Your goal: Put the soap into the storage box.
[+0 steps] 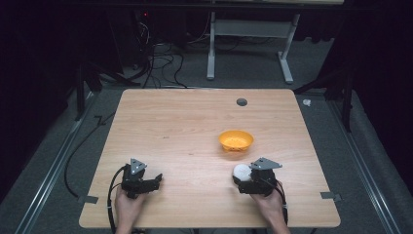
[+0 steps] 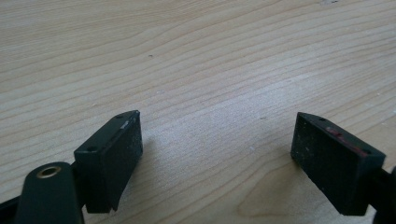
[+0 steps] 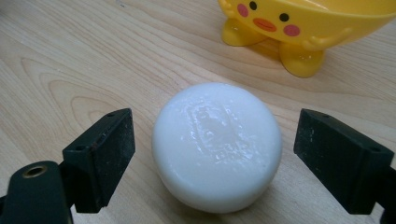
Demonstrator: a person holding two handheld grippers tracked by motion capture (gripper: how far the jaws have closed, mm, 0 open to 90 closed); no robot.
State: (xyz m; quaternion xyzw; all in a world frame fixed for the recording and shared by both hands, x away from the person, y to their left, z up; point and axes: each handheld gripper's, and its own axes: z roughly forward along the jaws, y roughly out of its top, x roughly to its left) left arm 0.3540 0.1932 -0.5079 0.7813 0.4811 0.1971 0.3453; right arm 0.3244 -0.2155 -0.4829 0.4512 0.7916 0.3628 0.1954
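We see one white soap bar (image 3: 217, 144) lying on the table (image 1: 185, 126) between our right gripper (image 3: 212, 154)'s wide jaws, untouched, bare wood all round. One yellow bowl (image 1: 235, 140) stands just beyond. Our left gripper (image 2: 217, 151) gapes wide over bare wood near the front edge.

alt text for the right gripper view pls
A round white soap bar lies on the wooden table between the open black jaws of the right gripper, touching neither. Beyond it stands a yellow duck-faced bowl.
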